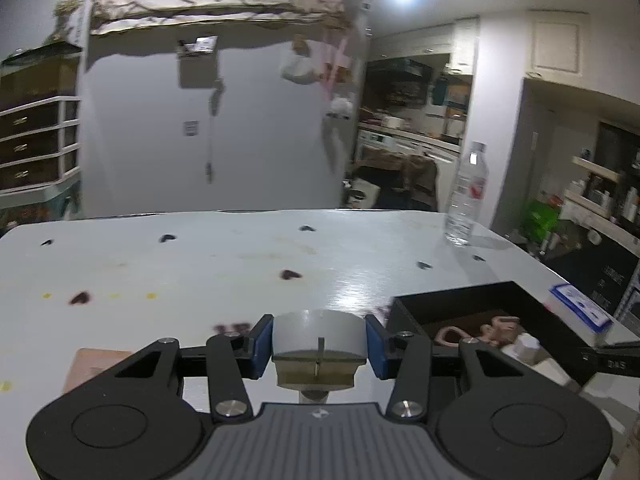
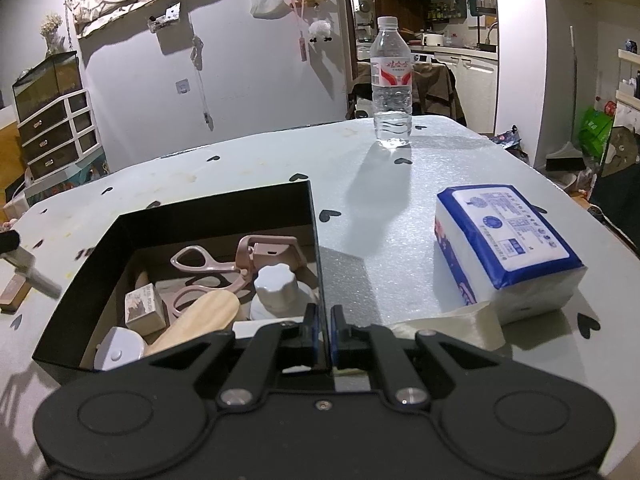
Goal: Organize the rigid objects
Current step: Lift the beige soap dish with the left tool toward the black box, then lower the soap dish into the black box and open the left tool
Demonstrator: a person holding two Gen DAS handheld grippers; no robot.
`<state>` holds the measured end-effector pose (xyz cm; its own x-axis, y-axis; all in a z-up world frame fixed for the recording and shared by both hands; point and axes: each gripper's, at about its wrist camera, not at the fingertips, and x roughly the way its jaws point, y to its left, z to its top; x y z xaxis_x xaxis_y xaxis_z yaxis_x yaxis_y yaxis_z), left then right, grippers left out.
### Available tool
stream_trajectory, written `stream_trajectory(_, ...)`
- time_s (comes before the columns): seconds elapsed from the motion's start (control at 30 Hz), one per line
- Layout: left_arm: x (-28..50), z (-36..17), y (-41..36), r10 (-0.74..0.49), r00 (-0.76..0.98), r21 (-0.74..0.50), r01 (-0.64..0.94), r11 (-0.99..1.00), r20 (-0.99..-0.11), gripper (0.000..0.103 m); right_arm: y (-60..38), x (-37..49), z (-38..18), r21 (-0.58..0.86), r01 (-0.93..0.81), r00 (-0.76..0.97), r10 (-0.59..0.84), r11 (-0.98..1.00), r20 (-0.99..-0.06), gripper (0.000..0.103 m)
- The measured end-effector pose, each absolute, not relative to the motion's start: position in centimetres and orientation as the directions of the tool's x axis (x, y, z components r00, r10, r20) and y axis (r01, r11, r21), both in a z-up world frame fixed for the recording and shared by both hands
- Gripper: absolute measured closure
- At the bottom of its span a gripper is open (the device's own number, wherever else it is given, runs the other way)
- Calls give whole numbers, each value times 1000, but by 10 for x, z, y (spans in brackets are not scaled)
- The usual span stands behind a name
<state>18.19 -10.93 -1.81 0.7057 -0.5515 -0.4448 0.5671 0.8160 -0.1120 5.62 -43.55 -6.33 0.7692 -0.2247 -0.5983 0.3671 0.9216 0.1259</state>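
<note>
My left gripper (image 1: 319,346) hangs above the table, shut on a grey round-topped object with a brass-coloured base (image 1: 319,332) that sits between its blue pads. To its right lies the open black box (image 1: 460,300). In the right wrist view the black box (image 2: 200,212) holds pink scissors (image 2: 208,268), a white lidded jar (image 2: 276,284), a wooden handle (image 2: 200,320), a small printed block (image 2: 144,310) and a white round item (image 2: 120,350). My right gripper (image 2: 325,330) is shut on the box's right wall at its near corner.
A clear water bottle (image 2: 392,84) stands at the table's far side. A blue-and-white tissue pack (image 2: 508,248) lies right of the box on a pale sheet. A brown block (image 2: 12,296) rests at the left edge. Furniture crowds the room beyond the table (image 1: 200,264).
</note>
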Motion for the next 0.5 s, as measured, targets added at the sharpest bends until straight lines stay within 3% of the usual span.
stream_trajectory(0.33,168,8,-137,-688,623,-158,688,708,-373,55,-437,57,-64,134,364,772,-219,921,-596,97)
stream_trajectory(0.5,165,18,-162,-802,472,-248,781,573,-366,55,-436,57,-64,137,364,773,-217,921,-596,97)
